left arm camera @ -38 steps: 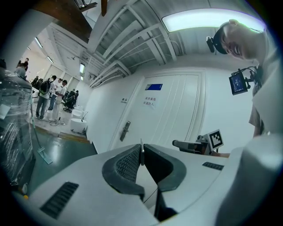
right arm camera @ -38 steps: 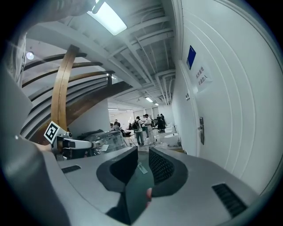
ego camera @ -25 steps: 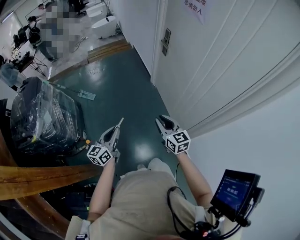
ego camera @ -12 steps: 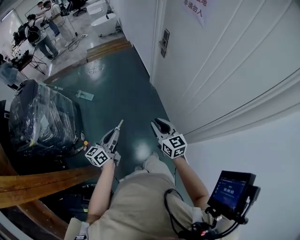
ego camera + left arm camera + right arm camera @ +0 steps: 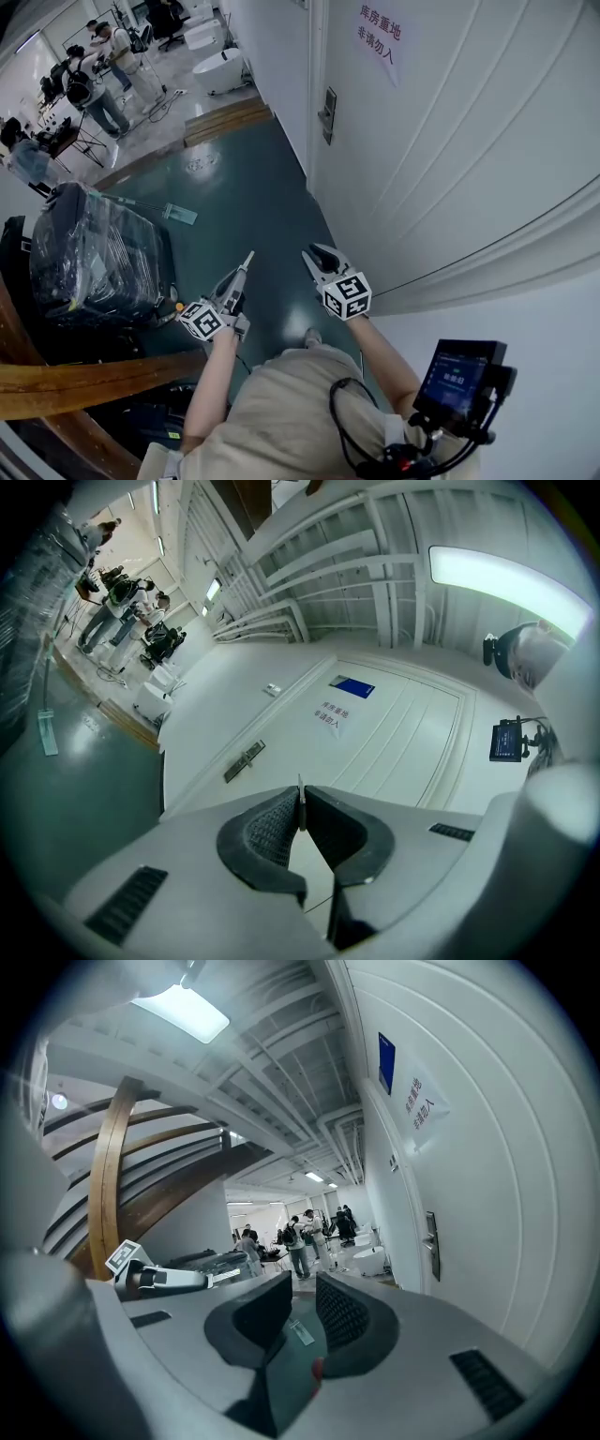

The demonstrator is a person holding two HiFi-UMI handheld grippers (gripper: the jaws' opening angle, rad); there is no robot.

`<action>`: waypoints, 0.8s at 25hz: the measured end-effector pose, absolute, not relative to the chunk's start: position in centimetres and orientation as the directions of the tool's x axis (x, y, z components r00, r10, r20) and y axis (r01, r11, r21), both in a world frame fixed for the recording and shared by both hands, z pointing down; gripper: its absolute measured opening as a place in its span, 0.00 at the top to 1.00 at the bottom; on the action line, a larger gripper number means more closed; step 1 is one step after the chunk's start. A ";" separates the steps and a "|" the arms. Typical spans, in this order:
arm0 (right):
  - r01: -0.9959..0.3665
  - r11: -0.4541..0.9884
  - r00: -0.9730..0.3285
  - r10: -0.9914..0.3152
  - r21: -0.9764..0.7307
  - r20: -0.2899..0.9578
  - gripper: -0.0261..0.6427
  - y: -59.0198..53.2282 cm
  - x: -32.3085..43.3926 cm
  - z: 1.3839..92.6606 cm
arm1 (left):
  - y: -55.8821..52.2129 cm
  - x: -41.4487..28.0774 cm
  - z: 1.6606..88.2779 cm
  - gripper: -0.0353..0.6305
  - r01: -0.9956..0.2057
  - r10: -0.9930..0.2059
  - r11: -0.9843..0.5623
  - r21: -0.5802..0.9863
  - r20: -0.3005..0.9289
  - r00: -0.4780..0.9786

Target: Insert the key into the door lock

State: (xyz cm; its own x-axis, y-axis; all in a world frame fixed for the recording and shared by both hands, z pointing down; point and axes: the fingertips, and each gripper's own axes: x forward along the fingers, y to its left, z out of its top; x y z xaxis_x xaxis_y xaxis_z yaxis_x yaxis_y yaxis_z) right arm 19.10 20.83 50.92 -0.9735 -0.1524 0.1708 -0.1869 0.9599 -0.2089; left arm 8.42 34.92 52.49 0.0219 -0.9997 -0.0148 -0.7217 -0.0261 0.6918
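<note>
The key (image 5: 300,803) is pinched edge-on between the pads of my left gripper (image 5: 237,279), jaws clenched on it. Its thin blade pokes out past the tips and points ahead. I hold it that way on purpose, blade leading with nothing of mine in front of it, so the tip can be the first thing to reach the keyway.

The door lock (image 5: 328,114) is a dark plate with a lever, set at the near edge of the white door (image 5: 469,159). It is well apart from the key, further along the wall on my right. I take this for the approach, with the insertion itself not yet begun. From here I cannot make out the keyway (too small in every view), so I cannot tell whether the blade's tilt will suit it.

My right gripper (image 5: 302,1285) has its jaws released, a clear gap between the pads and nothing in it. My guess is that it is kept free to steady the lever or the door once the key is at the plate.

A paper notice (image 5: 377,39) is stuck on the door above the lock. The green floor (image 5: 244,187) runs ahead between the door and a plastic-wrapped black case (image 5: 94,253) on my left. Several people (image 5: 103,66) stand far down the room, away from my path.
</note>
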 end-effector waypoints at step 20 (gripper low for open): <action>-0.188 0.961 -0.980 -0.171 -0.202 0.097 0.83 15.5 18.4 49.3 | 30.3 6.1 53.9 0.90 -0.675 -0.999 -0.043 0.737 -0.038 0.022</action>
